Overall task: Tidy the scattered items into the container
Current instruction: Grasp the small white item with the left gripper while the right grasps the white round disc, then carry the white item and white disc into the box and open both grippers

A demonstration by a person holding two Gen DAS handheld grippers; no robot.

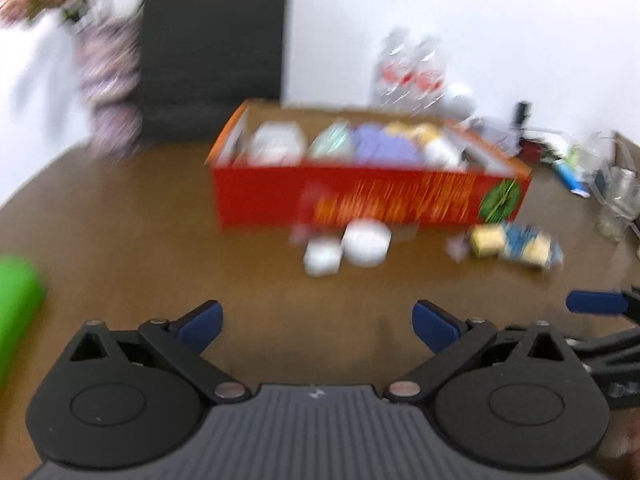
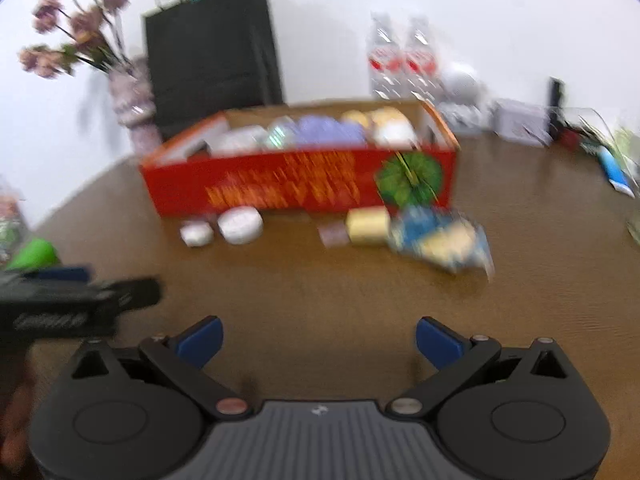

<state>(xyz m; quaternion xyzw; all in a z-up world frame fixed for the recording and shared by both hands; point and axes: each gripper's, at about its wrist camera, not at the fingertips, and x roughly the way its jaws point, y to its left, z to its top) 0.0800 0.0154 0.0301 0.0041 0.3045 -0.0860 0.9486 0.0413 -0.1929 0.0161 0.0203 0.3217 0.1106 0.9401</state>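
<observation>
Brown wood-grain tabletop fills the lower half of both views, with a white wall behind it; both frames are smeared by motion blur, so small details are hard to read. A red cardboard box is seen at the centre of the left wrist view, open at the top and partly filled with items whose shapes cannot be told apart. Just in front of its near wall, two white round containers lie side by side, and a yellow block and a blue-and-yellow packet lie to the right of them. A green object is cut off at the left edge of the frame.

The left gripper is held with its jaws spread wide and nothing between them; the white containers lie beyond the gap, well apart from the blue fingertips. The right gripper is likewise wide apart and empty, with the scattered items ahead of it and the box behind them. At the upper left, a dark bag and a vase of flowers are visible.
</observation>
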